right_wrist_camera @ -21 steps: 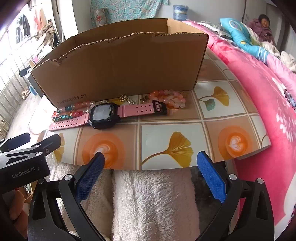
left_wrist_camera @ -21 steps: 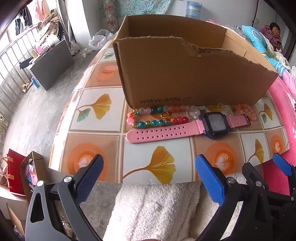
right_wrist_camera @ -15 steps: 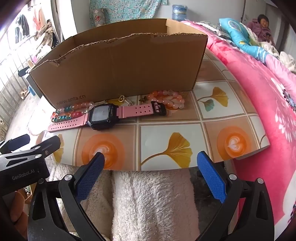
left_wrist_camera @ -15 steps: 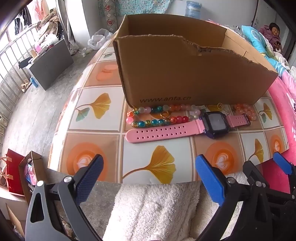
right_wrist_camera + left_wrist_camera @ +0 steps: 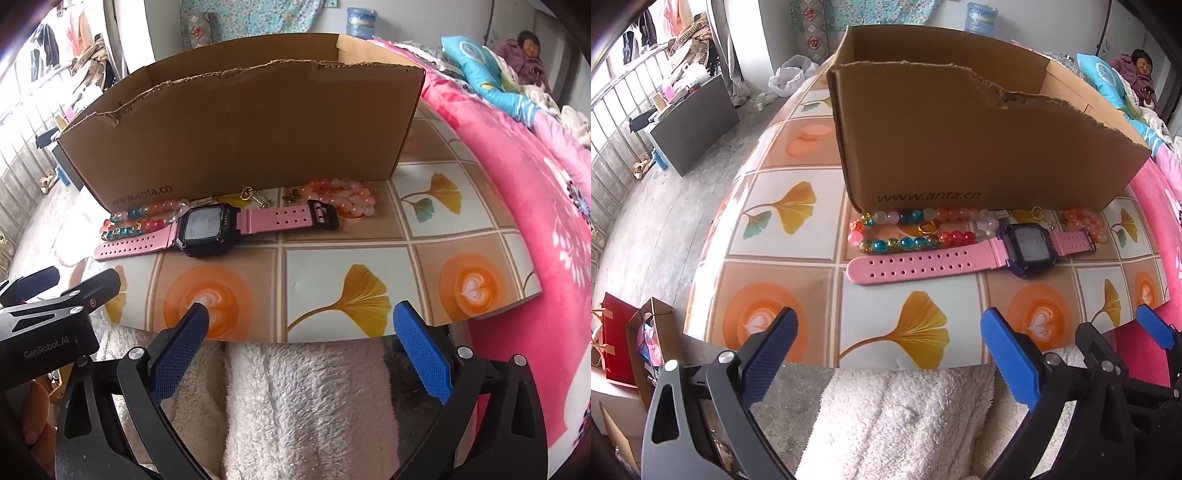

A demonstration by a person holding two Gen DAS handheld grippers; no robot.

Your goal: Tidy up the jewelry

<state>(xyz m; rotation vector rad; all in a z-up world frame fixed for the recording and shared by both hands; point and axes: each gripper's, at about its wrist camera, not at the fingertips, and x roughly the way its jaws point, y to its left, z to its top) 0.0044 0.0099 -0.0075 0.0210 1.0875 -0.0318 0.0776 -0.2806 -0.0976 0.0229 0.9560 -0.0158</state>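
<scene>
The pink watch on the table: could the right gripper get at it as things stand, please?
Probably yes. The right gripper is open and holds nothing, and only bare patterned table lies between it and the pink watch. The cardboard box stands behind the watch, not in front.

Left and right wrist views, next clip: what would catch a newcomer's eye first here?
The big cardboard box with a torn top edge fills the middle of the patterned table. In front of its near wall lies a pink watch, strap stretched flat, with a multicoloured bead bracelet behind its left strap and a peach bead bracelet at its right end. Left gripper and right gripper both hang open at the table's near edge, holding nothing.
</scene>
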